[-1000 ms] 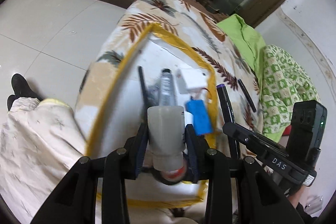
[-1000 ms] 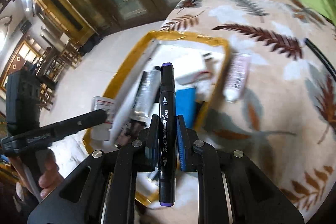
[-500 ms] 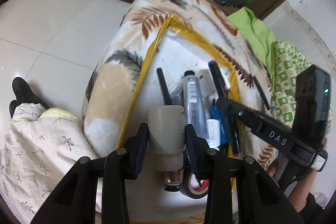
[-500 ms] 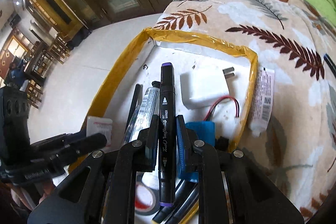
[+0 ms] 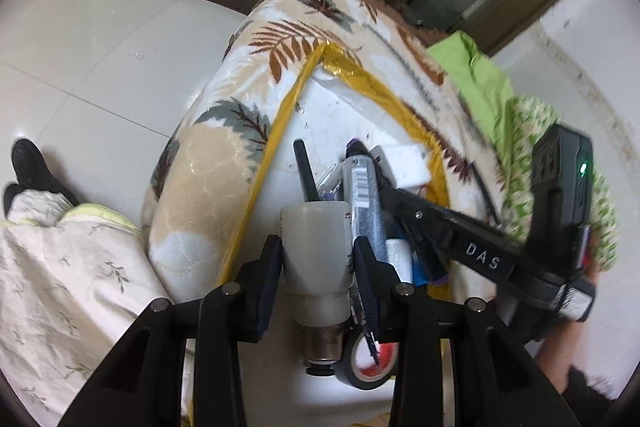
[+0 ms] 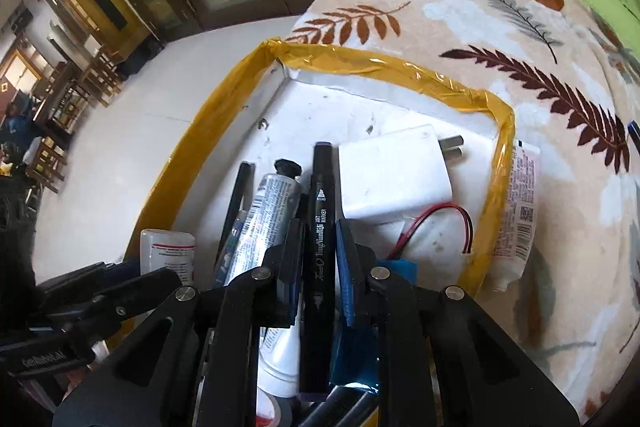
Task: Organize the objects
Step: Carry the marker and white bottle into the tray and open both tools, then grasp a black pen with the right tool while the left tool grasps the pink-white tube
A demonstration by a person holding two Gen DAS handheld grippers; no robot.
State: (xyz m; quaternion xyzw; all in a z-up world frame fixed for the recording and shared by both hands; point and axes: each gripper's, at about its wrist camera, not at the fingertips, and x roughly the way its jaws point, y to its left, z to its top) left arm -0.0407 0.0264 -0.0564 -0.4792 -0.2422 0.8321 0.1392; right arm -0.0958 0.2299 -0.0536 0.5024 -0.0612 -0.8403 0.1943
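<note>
**Q:** Left tongs (image 5: 316,251), what state?

**R:** Clenched on a translucent white plastic bottle (image 5: 314,227), held over the near end of the white foam box with a yellow-taped rim (image 6: 384,67), just above a black tape roll (image 5: 360,375).

**Q:** And the right tongs (image 6: 318,239)?

**R:** Around a black purple-tipped art marker (image 6: 320,187). Their jaws have just eased apart a touch, and whether the pads still press it I cannot tell. It lies over the box's contents, between a silver tube (image 6: 272,211) and a white plug charger (image 6: 392,171).

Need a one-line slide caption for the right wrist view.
Right gripper lowers a black art marker into the yellow-taped white tray among tubes and charger.
</note>
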